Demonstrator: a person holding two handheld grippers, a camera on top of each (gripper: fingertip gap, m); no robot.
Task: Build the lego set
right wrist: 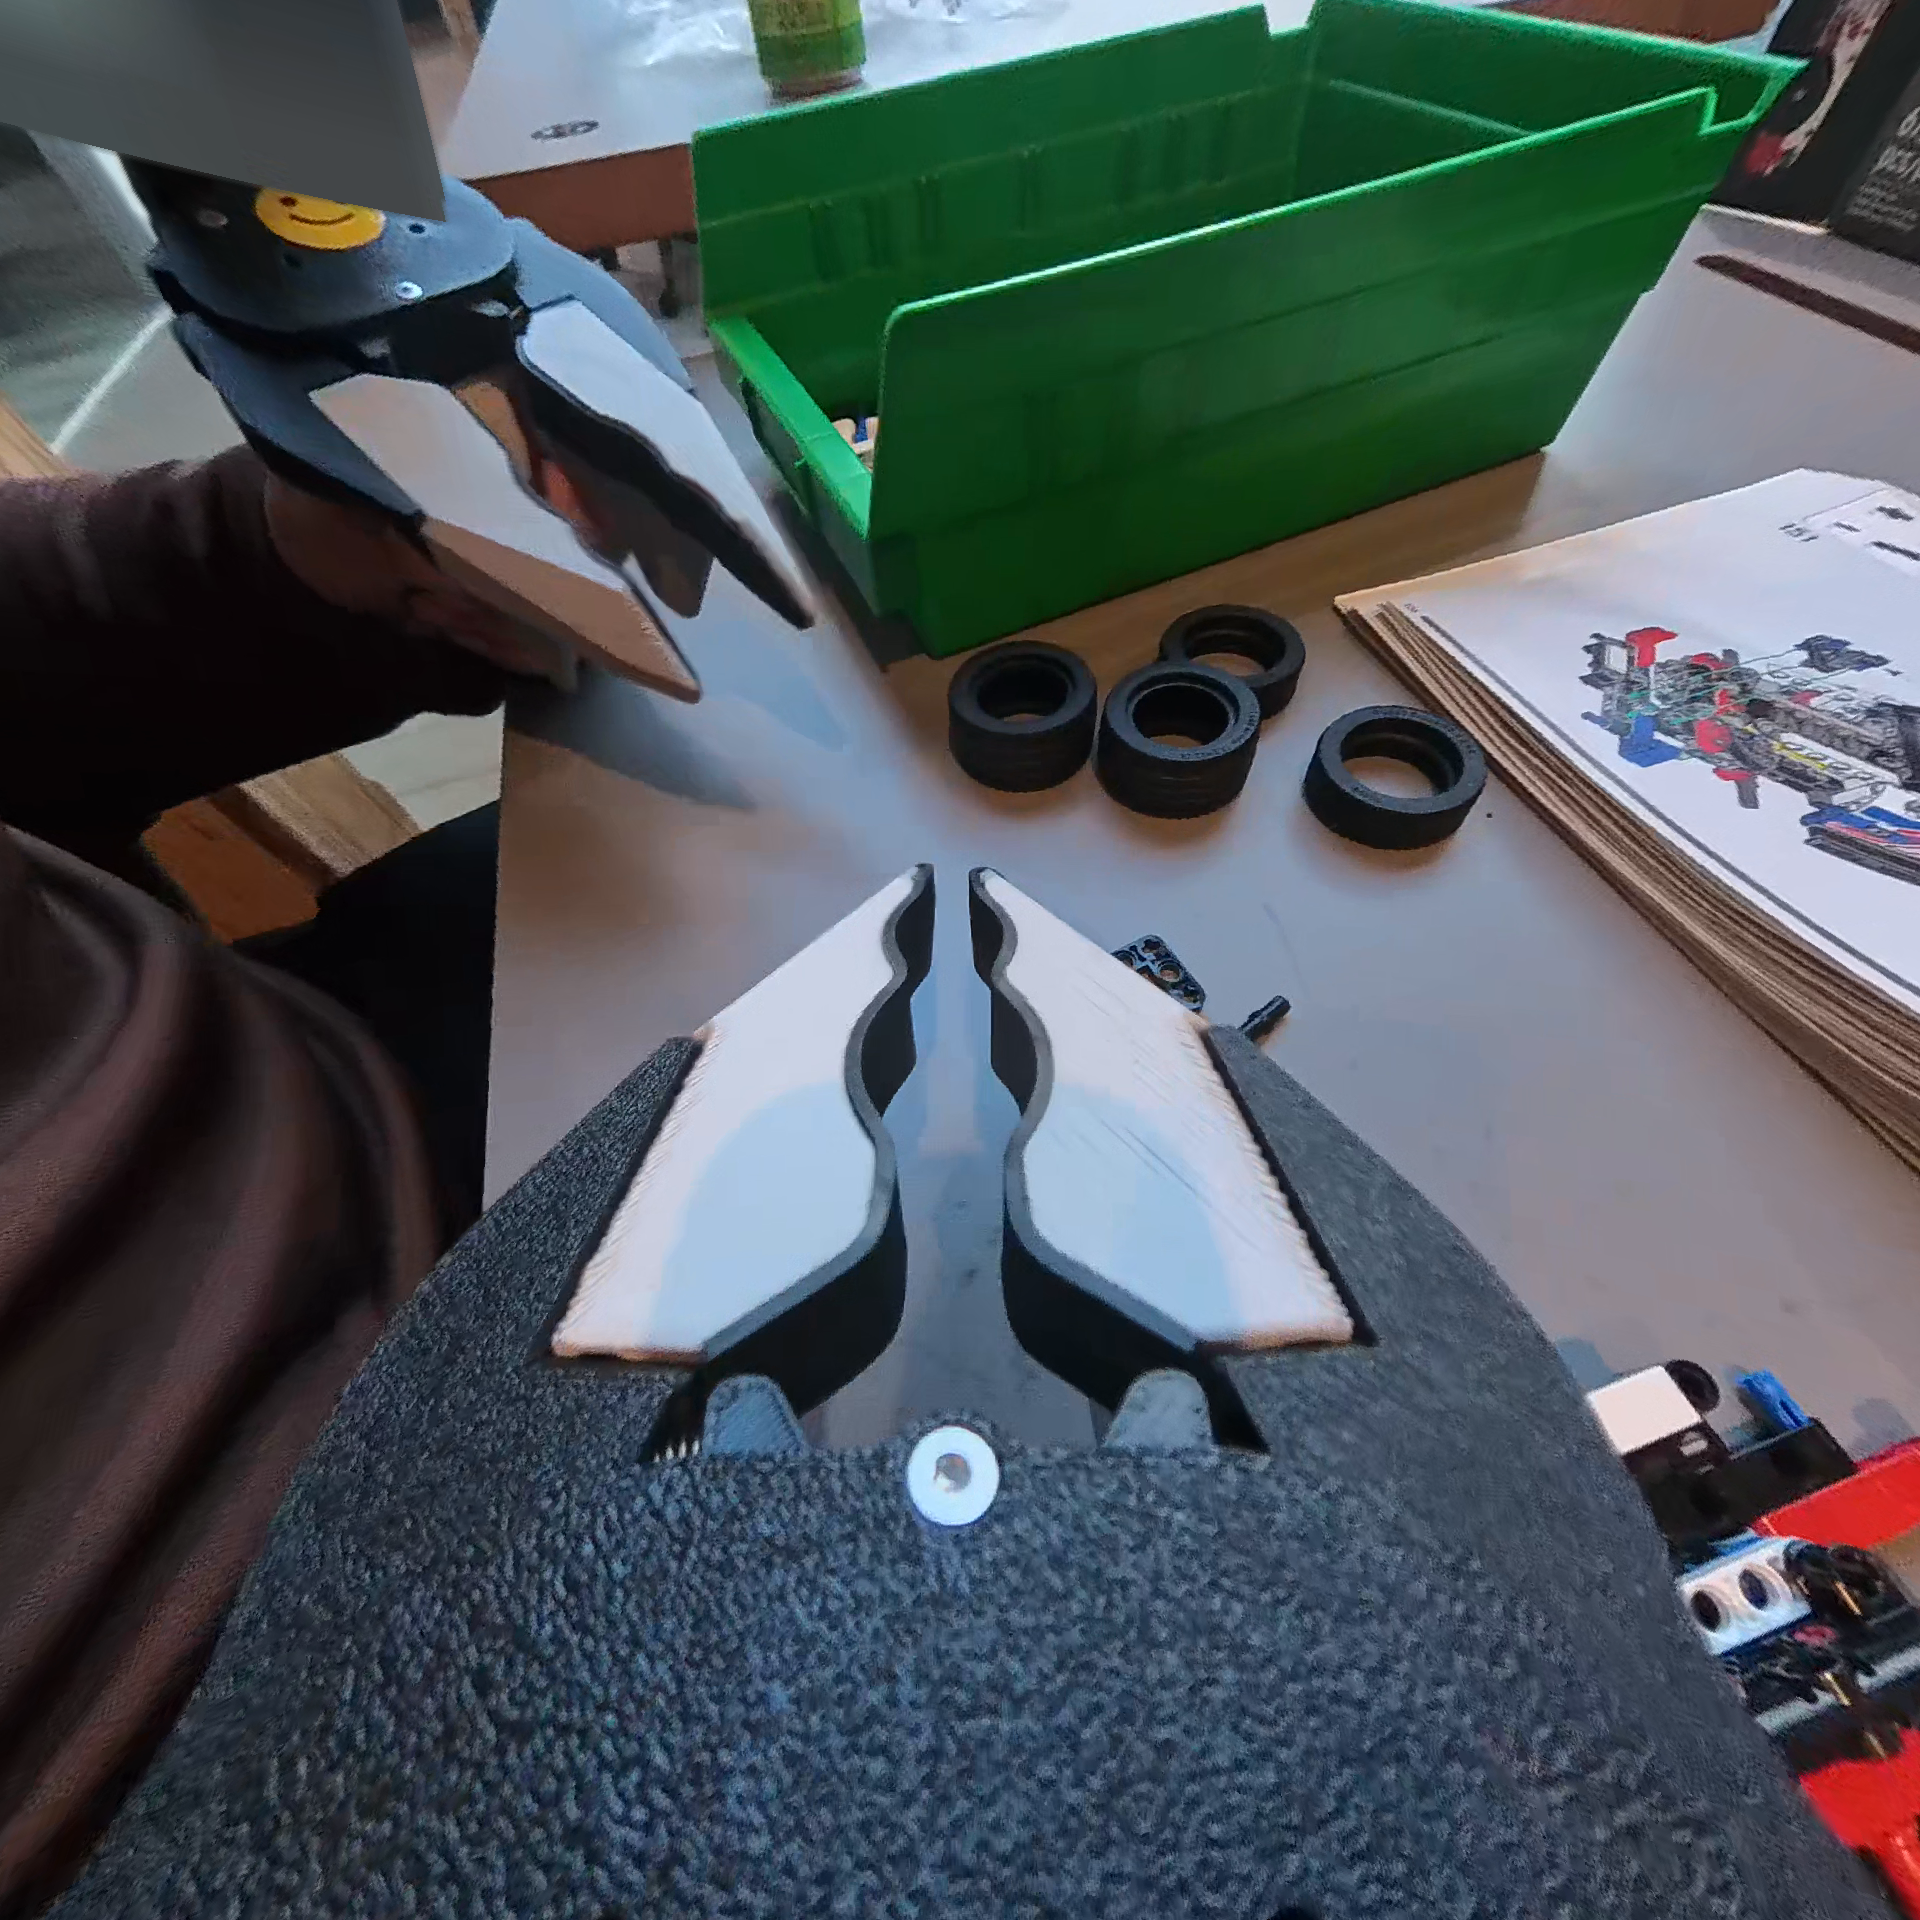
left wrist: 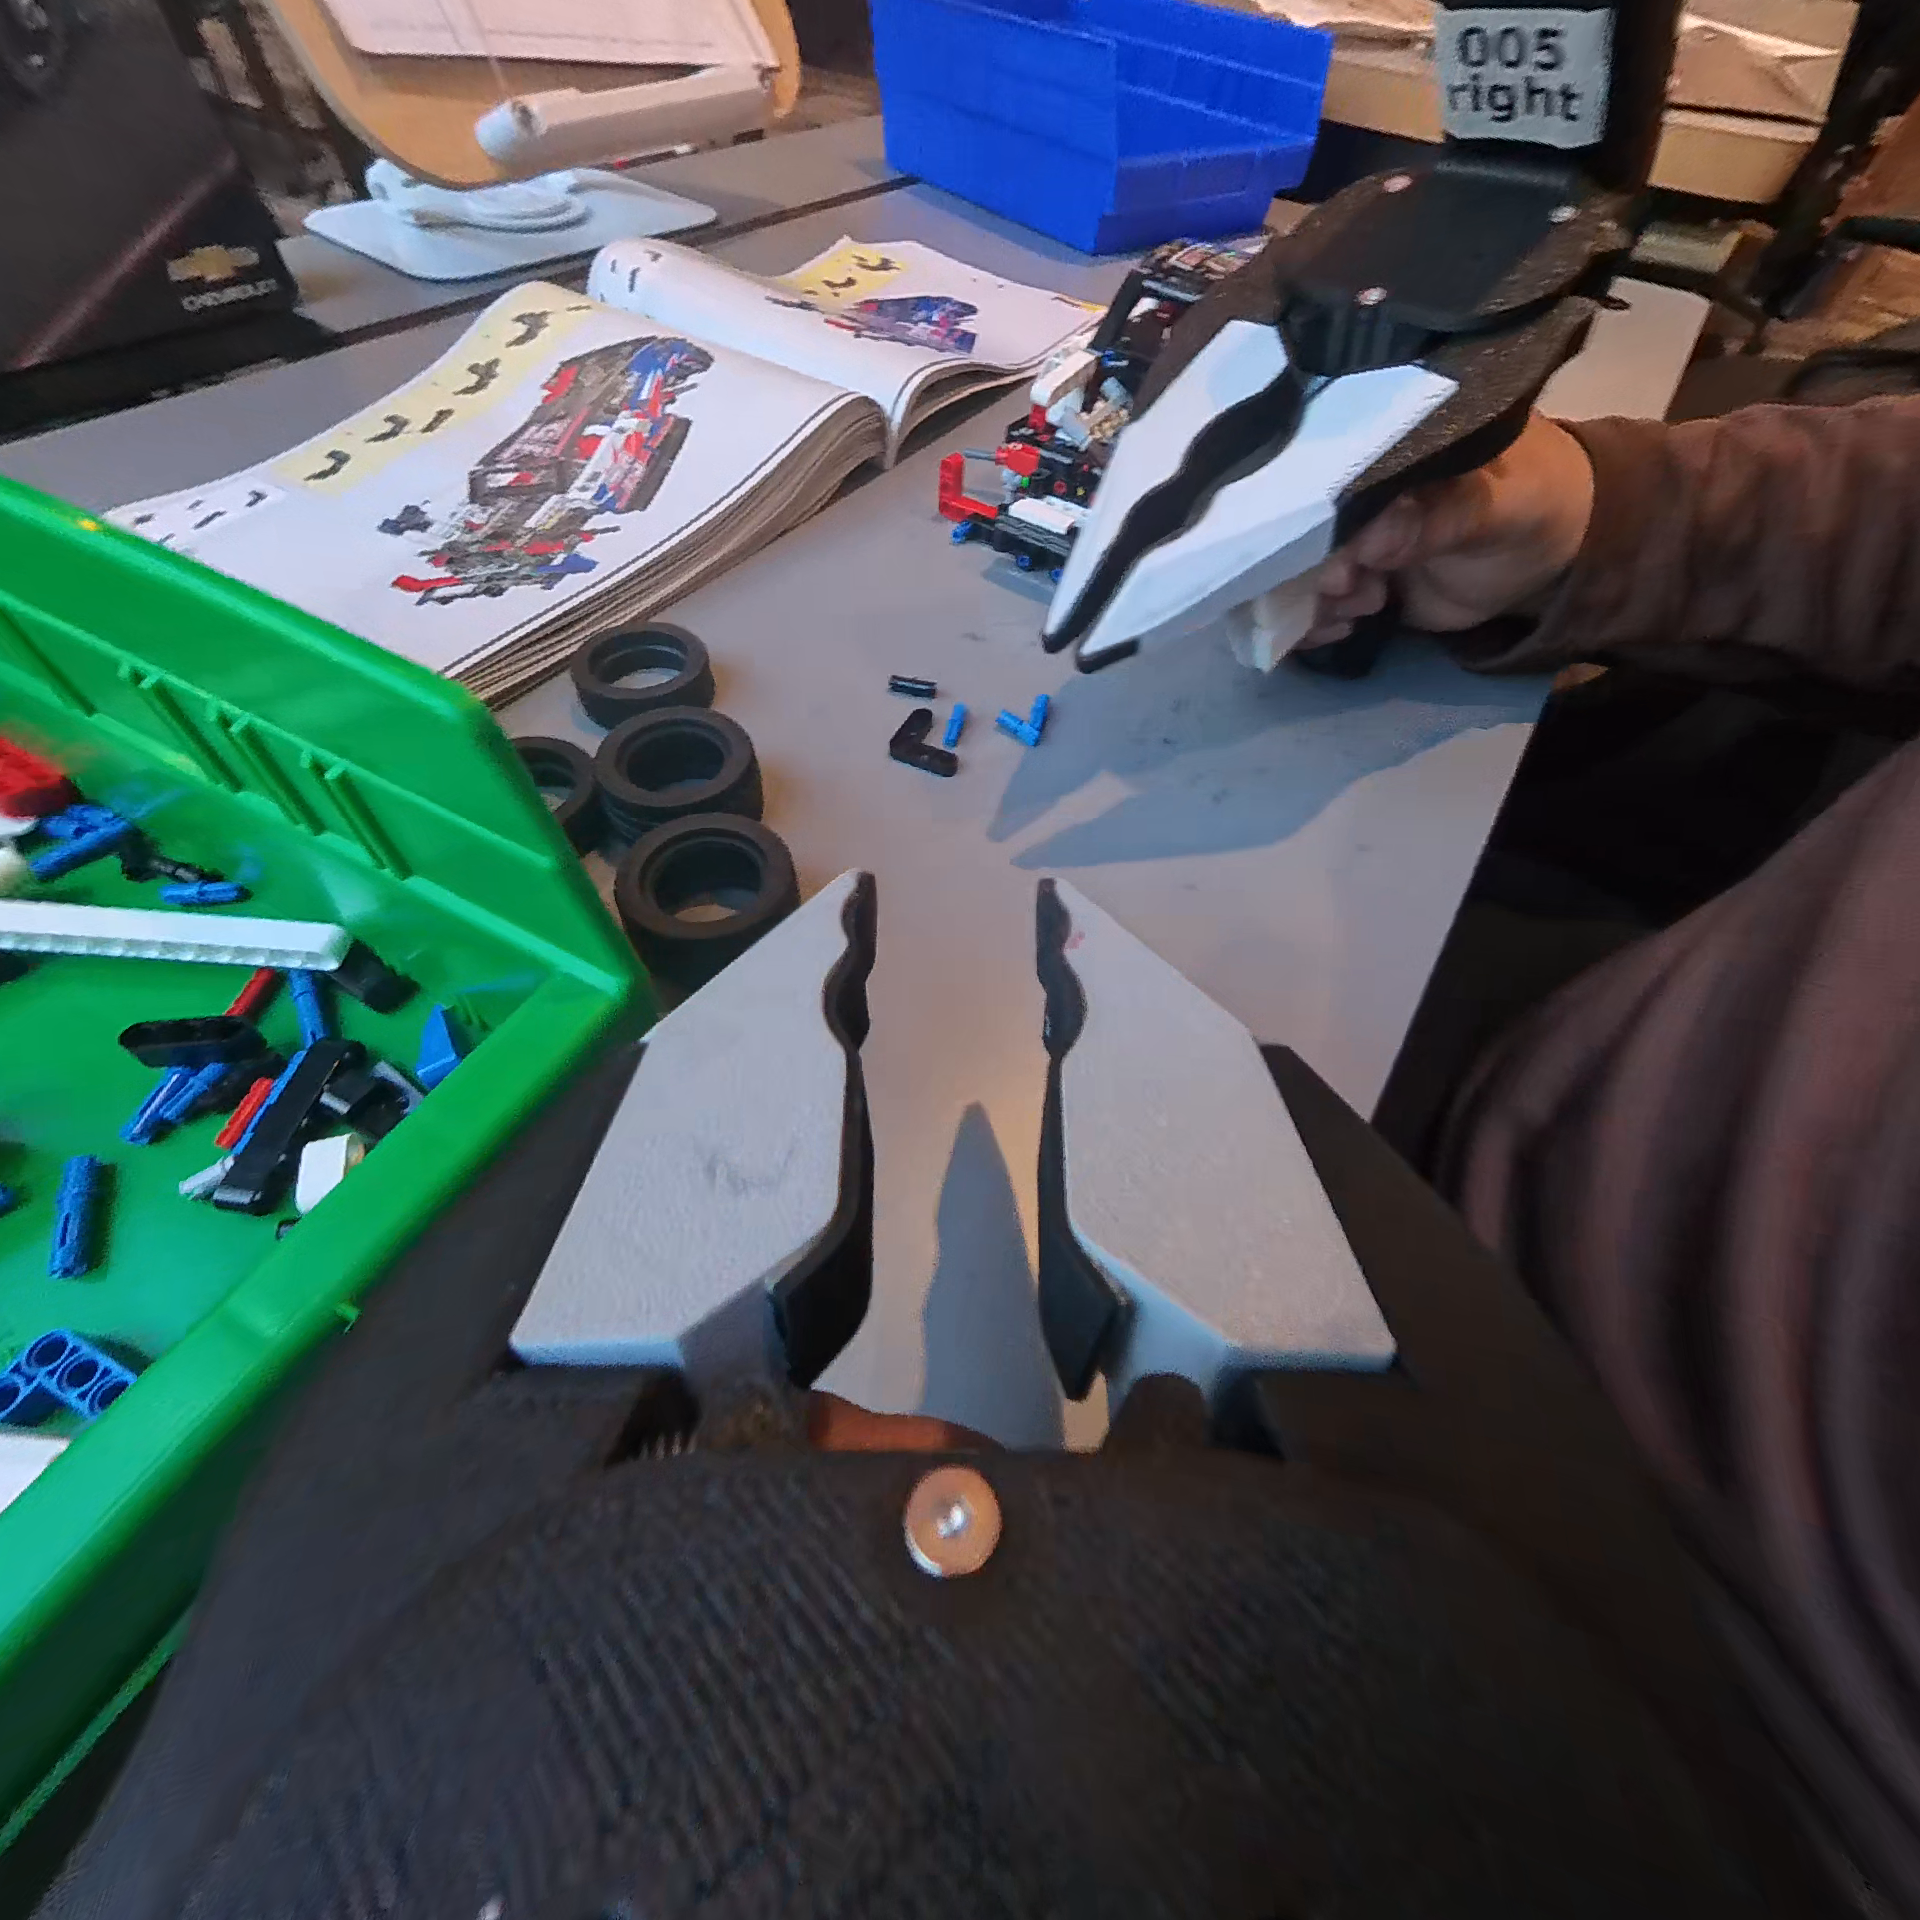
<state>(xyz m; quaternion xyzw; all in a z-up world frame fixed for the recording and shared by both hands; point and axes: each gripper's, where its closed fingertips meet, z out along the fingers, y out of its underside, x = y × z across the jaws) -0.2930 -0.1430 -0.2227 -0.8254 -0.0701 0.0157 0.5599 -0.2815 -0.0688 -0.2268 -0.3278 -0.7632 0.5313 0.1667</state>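
My left gripper [left wrist: 954, 888] is open and empty, low over the grey table beside the green bin [left wrist: 343, 707] of loose lego pieces. It also shows in the right wrist view [right wrist: 743, 655]. My right gripper [right wrist: 951, 875] is empty, its jaws all but closed with a thin gap. In the left wrist view it [left wrist: 1077, 649] hovers just above a black L-shaped piece [left wrist: 923, 743], blue pins [left wrist: 1023, 719] and a black pin [left wrist: 912, 685]. The L-piece [right wrist: 1162, 961] lies just right of its fingers. The part-built lego car [left wrist: 1049, 457] stands behind it.
Several black tyres [left wrist: 675, 769] [right wrist: 1174, 738] lie between the bin [right wrist: 1247, 416] and the open instruction booklet [left wrist: 520, 468] [right wrist: 1714, 727]. A blue bin [left wrist: 1091, 114] stands at the back. The table edge runs close to the person's sleeve [left wrist: 1714, 1039]. Spacing between my two grippers at the tips: around 9 cm. The black L-shaped piece [left wrist: 923, 743] is about 6 cm from my right fingertips. The L-piece [right wrist: 1162, 961] is about 7 cm from my right fingertips and 12 cm from my left. Look for it in the left wrist view [left wrist: 908, 736] too. The black pin [left wrist: 912, 685] is closer to my right gripper, around 8 cm from its tips; the left tips are 15 cm off. My right wrist view [right wrist: 1267, 1027] looks at it from another angle.
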